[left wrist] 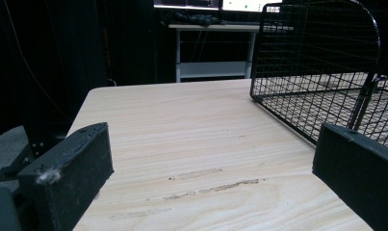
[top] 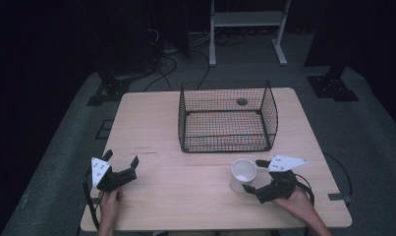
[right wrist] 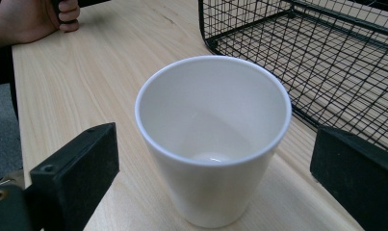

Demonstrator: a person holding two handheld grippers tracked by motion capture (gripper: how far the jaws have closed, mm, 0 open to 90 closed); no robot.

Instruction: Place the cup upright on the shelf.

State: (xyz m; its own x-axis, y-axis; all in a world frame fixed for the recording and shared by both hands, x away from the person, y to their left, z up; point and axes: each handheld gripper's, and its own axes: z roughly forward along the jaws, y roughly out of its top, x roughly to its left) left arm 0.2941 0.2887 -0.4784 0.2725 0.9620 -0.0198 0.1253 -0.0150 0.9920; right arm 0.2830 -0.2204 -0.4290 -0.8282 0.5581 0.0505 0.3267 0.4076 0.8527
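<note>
A lab or recording room, dim and dark-walled.
Black stand bases (top: pixel 332 86) flank the wooden bench (top: pixel 151 128) on grey carpet, cables (top: pixel 163 64) trailing behind, near a white shelf frame (top: pixel 247 22).

Light wooden table (top: pixel 156 123) with rounded corners, standing on grey carpet (top: pixel 53 162). On the far half, just right of centre, a black wire basket (top: pixel 227 117), open at the top. Near the front right edge, a white cup (top: pixel 242 174), upright and empty, close to the basket's near side but apart from it. Faint scuffs (left wrist: pixel 201 180) on the wood grain.

White cup (right wrist: pixel 213 139), black wire basket (top: pixel 227 118)
</note>
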